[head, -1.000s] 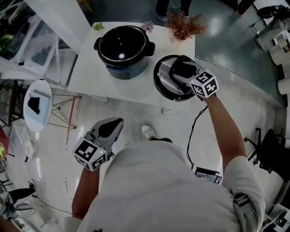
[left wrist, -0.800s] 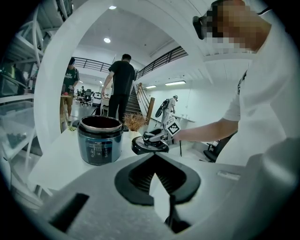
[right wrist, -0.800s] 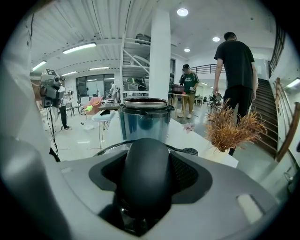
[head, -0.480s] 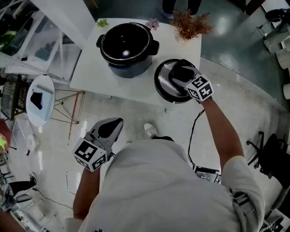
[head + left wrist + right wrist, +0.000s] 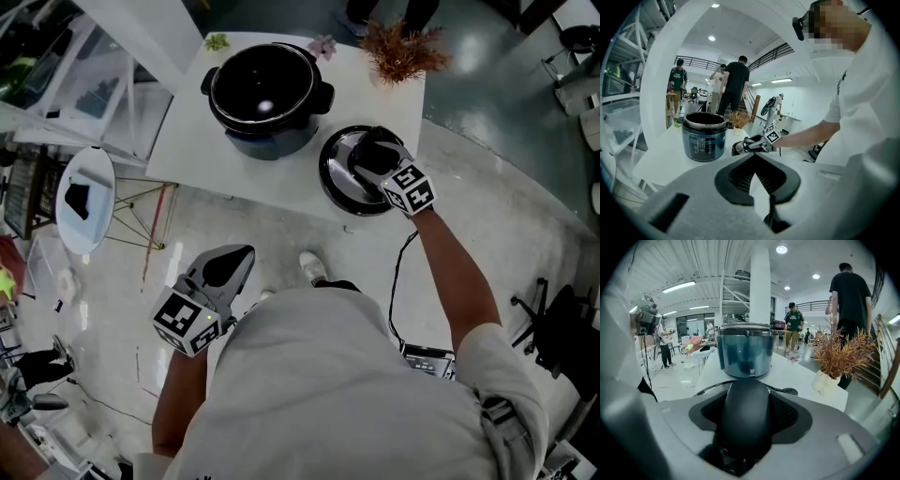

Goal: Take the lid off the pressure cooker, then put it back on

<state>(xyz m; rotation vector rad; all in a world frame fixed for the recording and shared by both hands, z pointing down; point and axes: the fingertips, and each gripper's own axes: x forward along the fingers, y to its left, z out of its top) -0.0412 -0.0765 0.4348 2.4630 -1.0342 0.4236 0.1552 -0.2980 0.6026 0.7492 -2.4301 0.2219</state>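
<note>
Head view: right tongs (image 5: 373, 150) clamped on lid (image 5: 339, 183), which sits at near edge of tabletop (image 5: 187, 141), beside open pressure cooker (image 5: 265, 94) — seating unclear.
Left gripper view: left tongs (image 5: 753, 157) together, empty.
Right gripper view: handle (image 5: 743, 418) fills tongs.
Risk: release w/ lid overhanging edge — tips off.

On the white table (image 5: 187, 141) I record a dried russet plant (image 5: 398, 52) at the far right corner, a pink flower (image 5: 324, 45) on the far edge, a green sprig (image 5: 217, 41) at the far left corner, and a round white stand (image 5: 84, 197) off its left edge.
</note>
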